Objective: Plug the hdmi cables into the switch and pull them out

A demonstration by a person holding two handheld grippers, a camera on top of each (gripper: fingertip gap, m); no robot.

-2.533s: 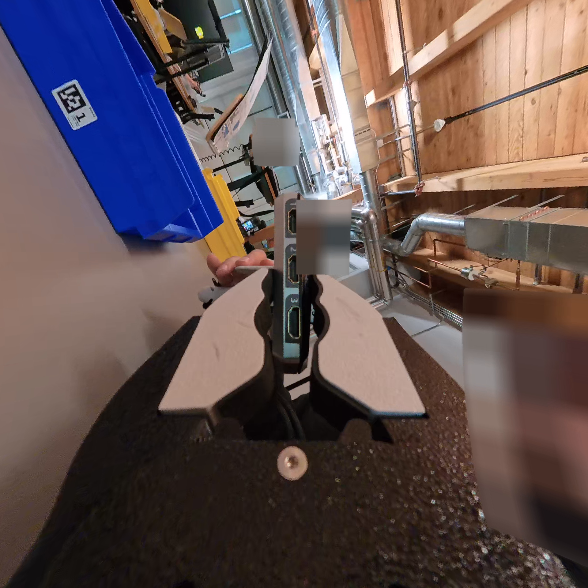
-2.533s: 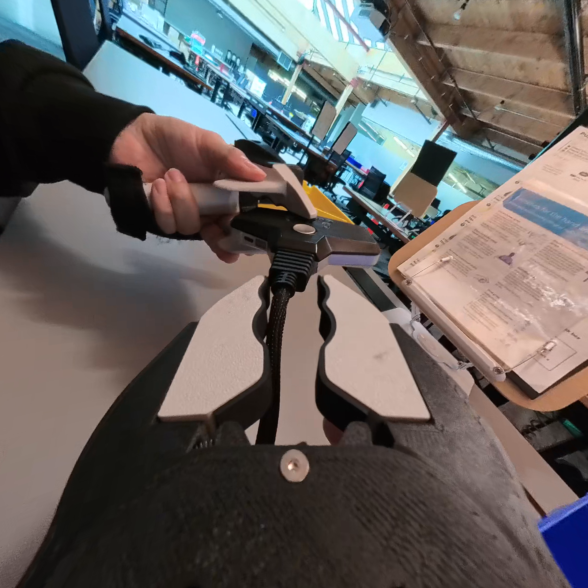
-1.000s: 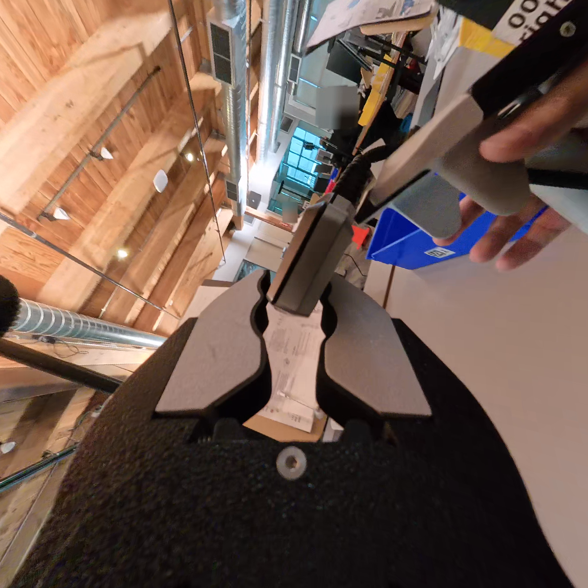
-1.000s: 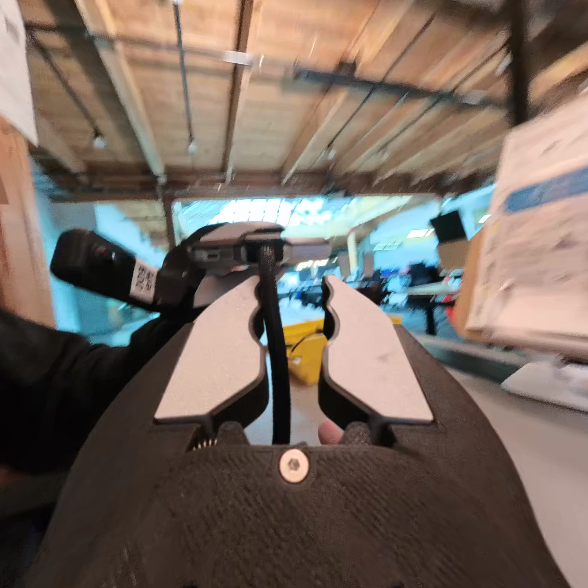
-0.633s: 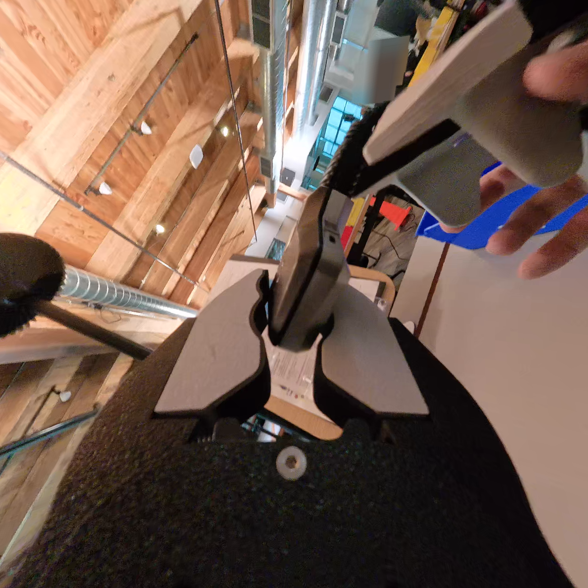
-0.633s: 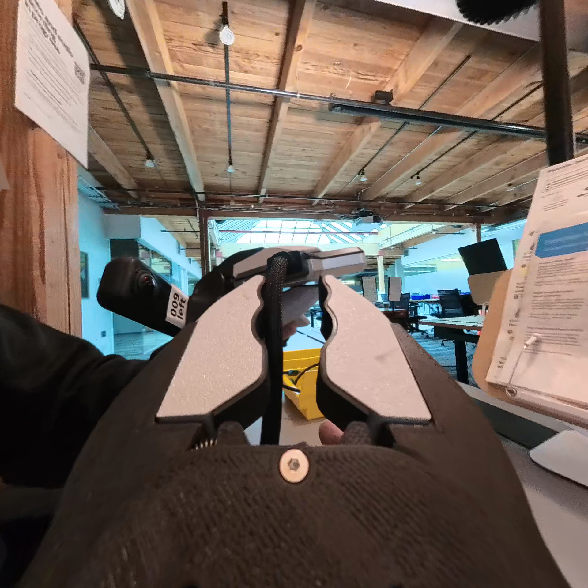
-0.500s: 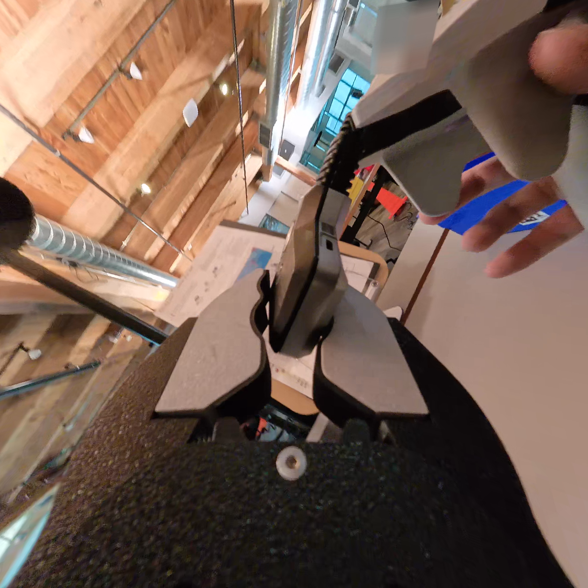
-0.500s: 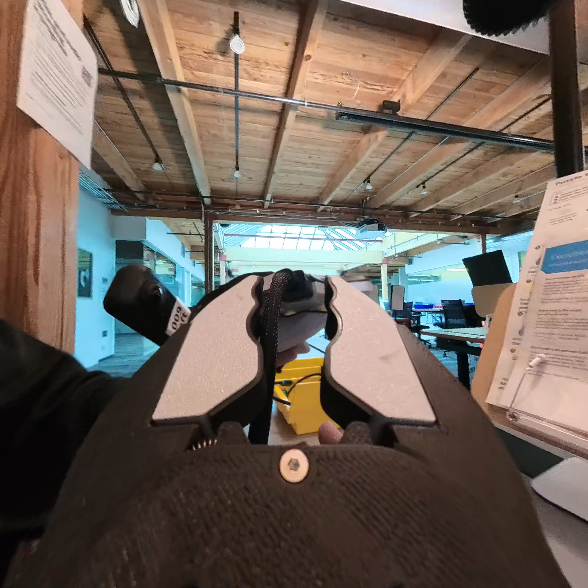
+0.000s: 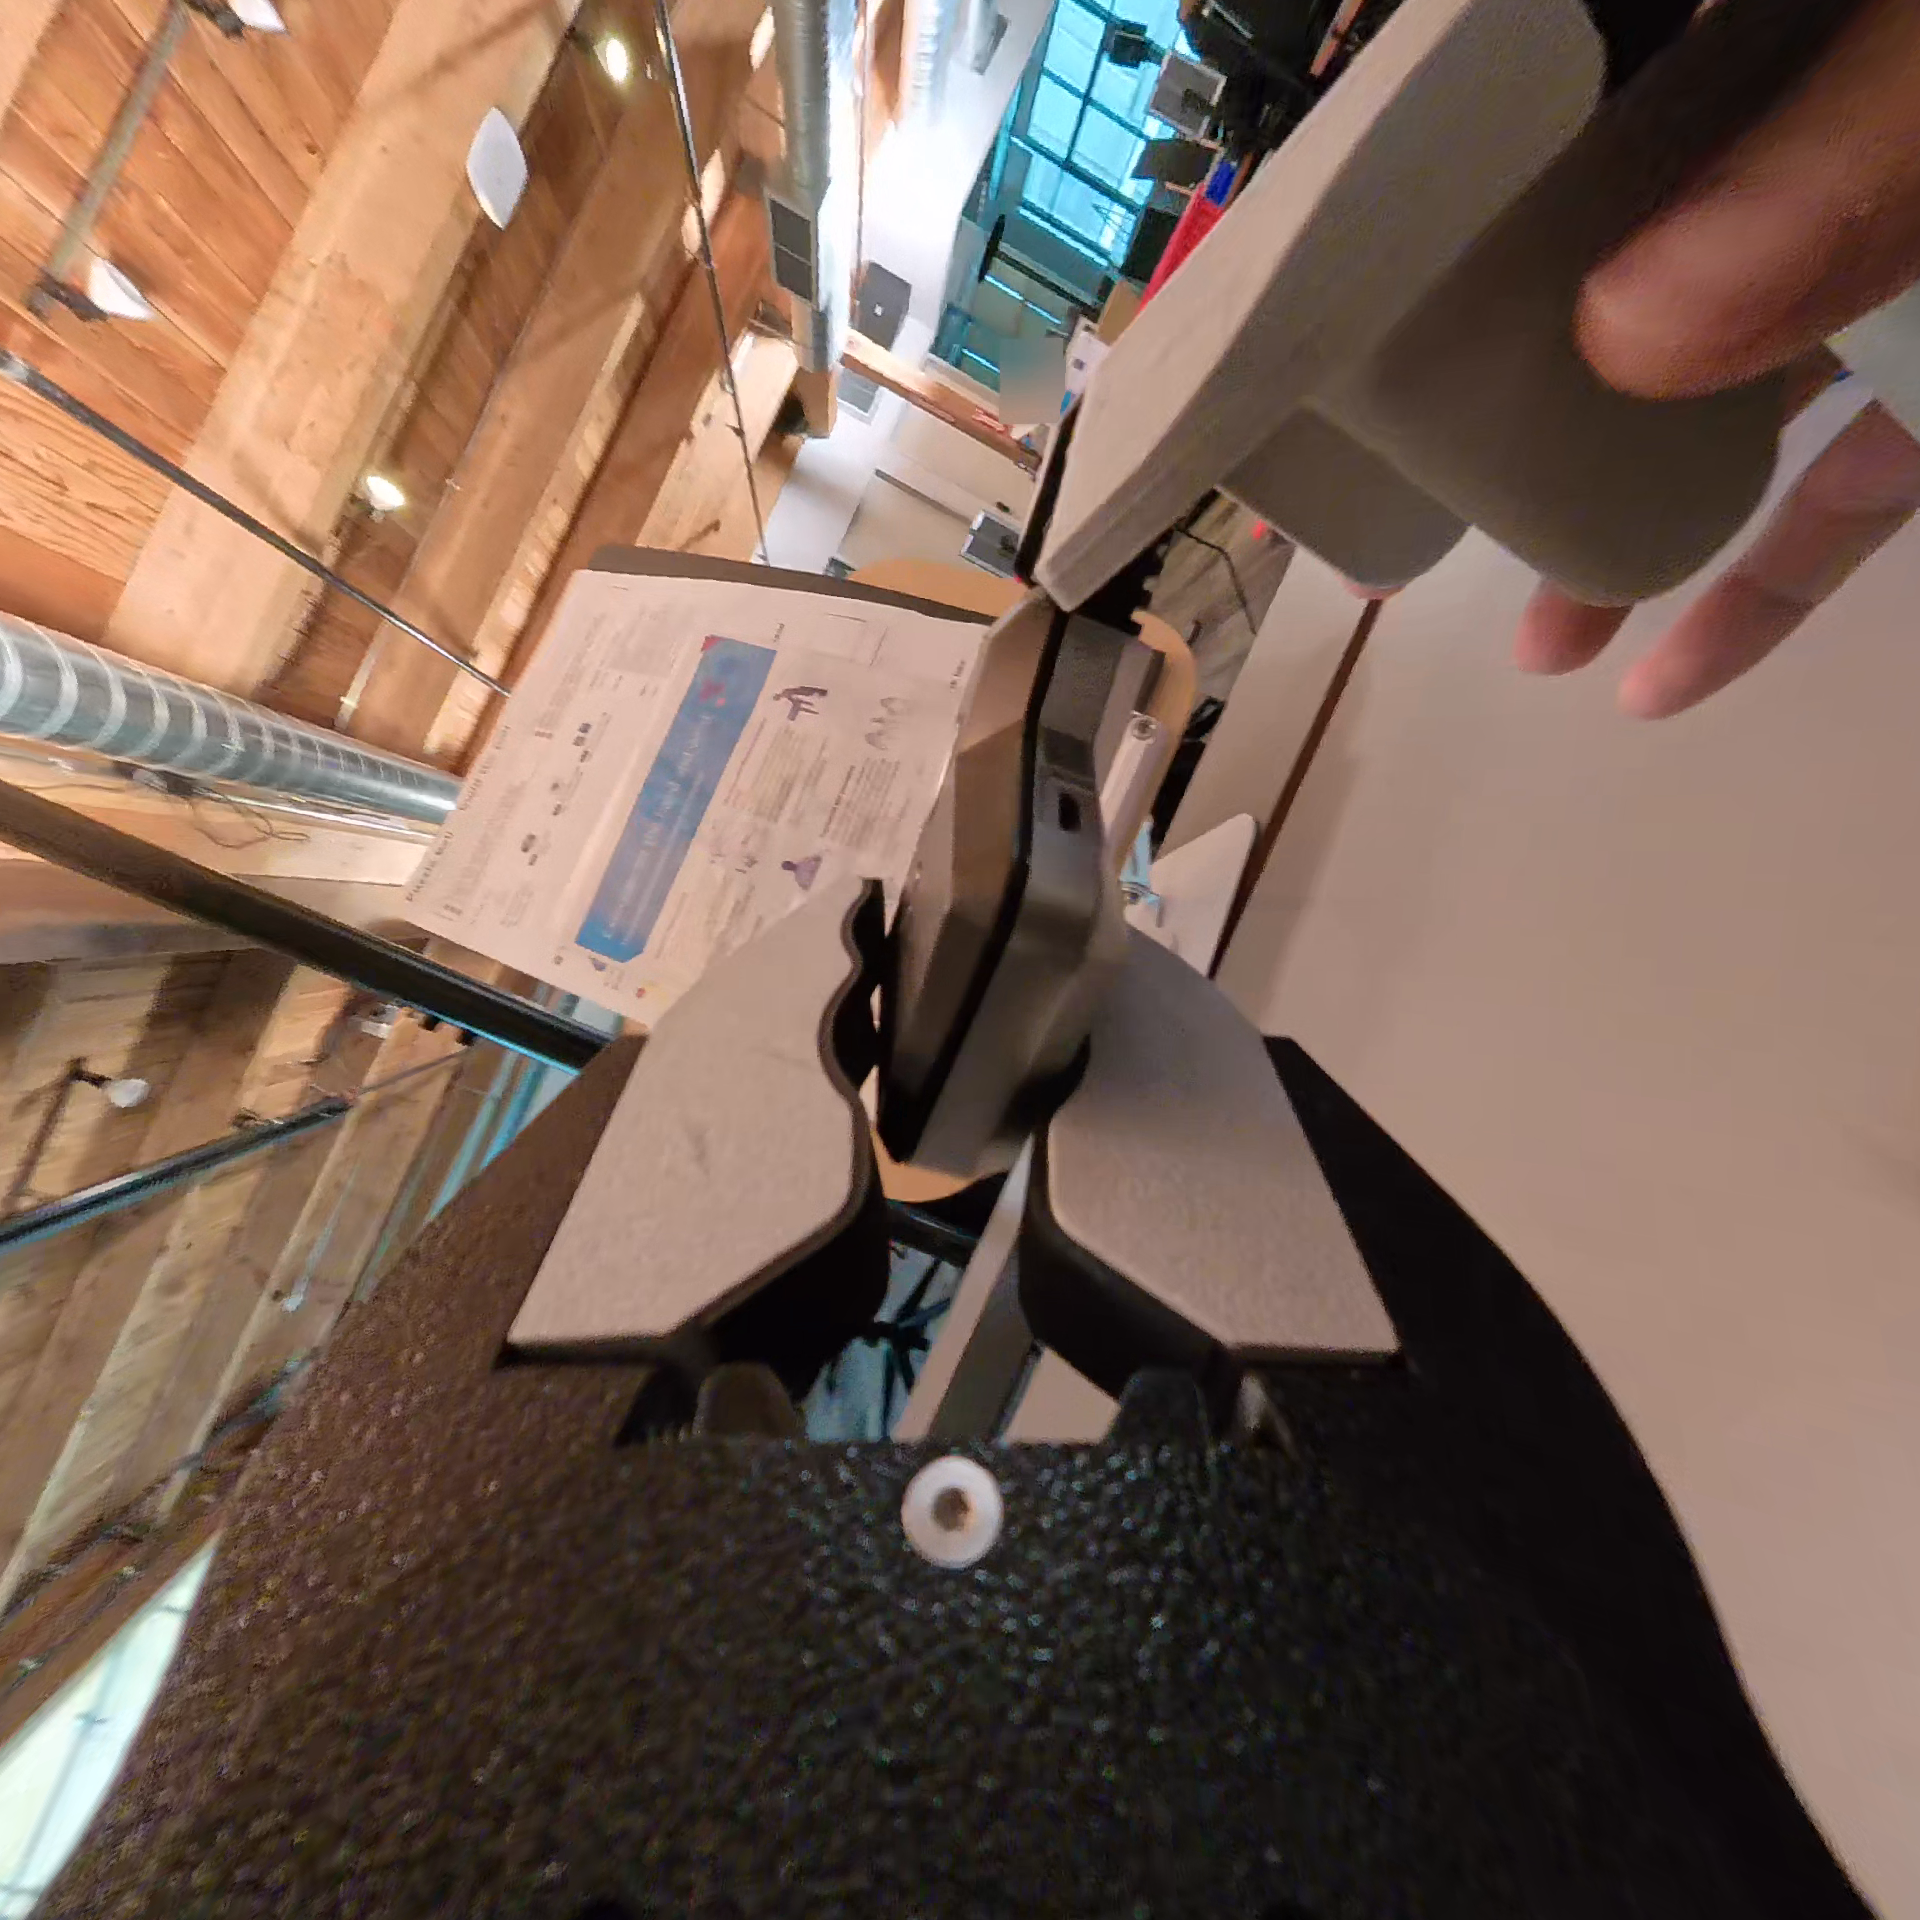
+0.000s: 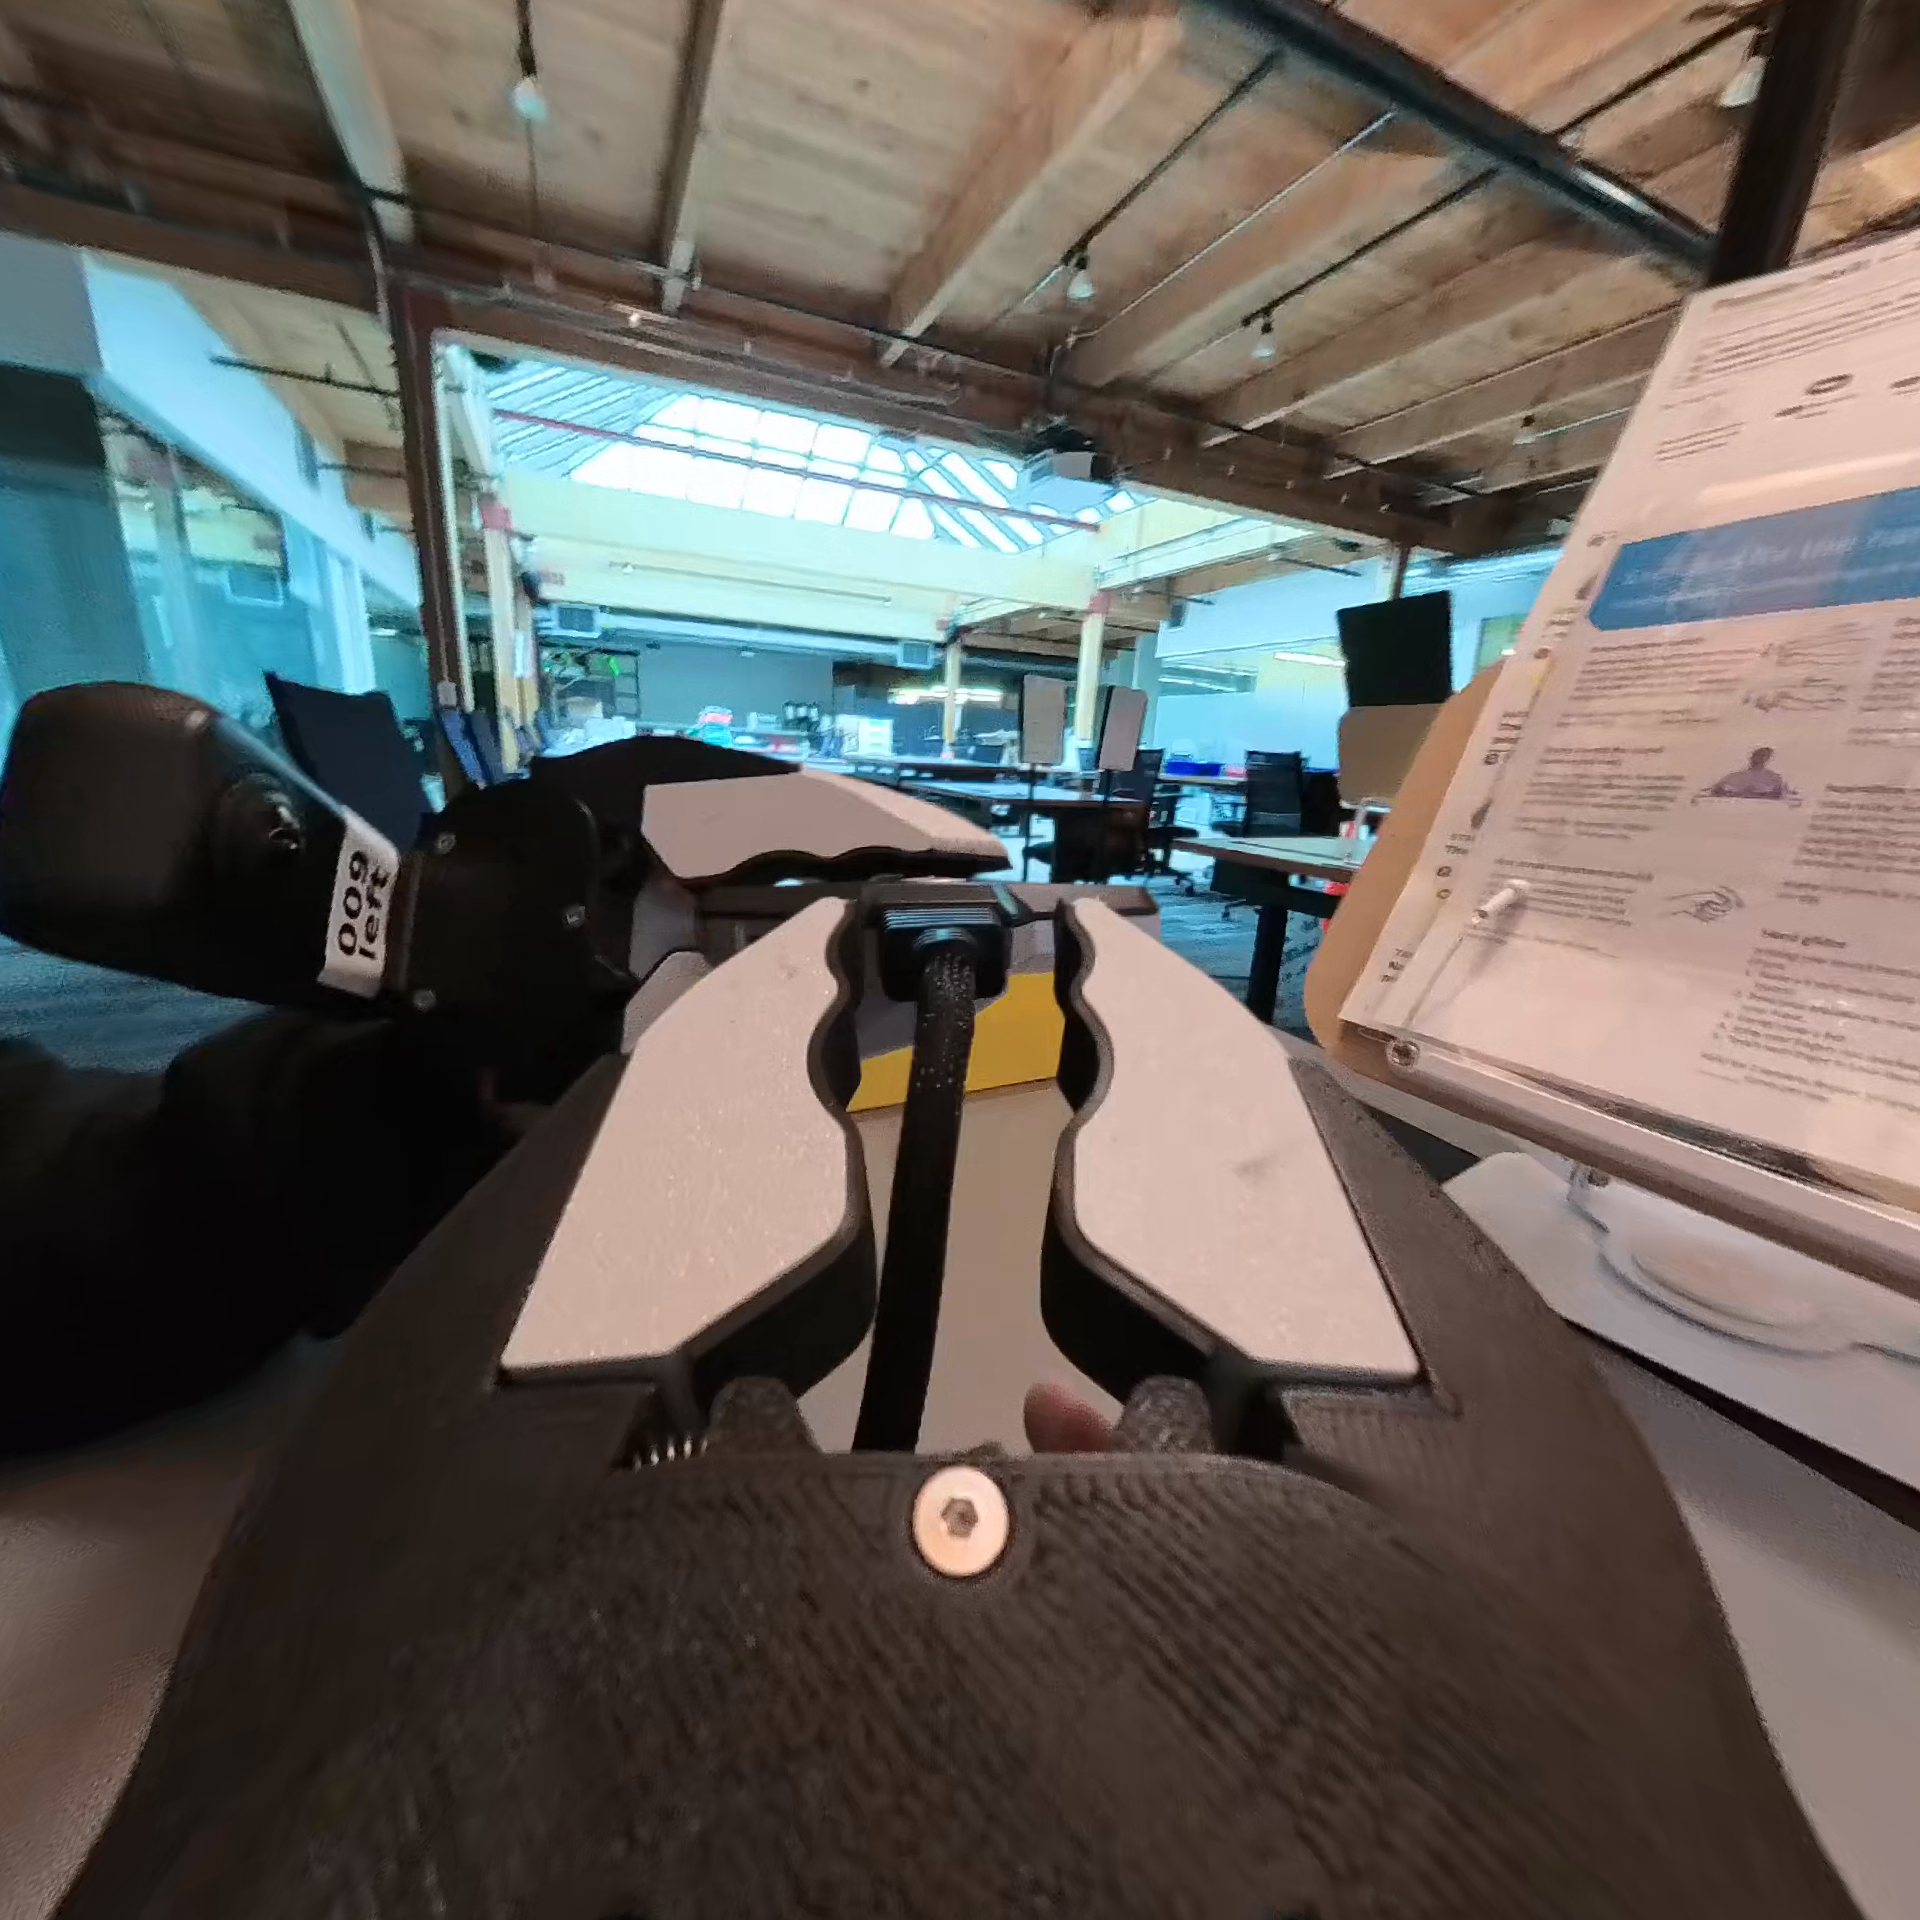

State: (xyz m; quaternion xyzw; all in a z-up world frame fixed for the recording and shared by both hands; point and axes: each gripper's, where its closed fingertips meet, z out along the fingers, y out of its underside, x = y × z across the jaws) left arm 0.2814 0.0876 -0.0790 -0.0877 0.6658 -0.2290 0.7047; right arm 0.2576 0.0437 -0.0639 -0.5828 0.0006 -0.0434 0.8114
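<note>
Two tongs, both busy: my left gripper (image 9: 982,1023) pinches the slim grey-and-black switch (image 9: 1003,956) edge-on between its fingers; my right gripper (image 10: 956,961) straddles the black braided hdmi cable (image 10: 925,1122), jaws parted around its plug.

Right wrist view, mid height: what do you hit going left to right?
Black camera housing of the left gripper → left gripper's grey tongs → braided HDMI cable running between the right gripper's tongs → instruction sheet on its stand.
</note>
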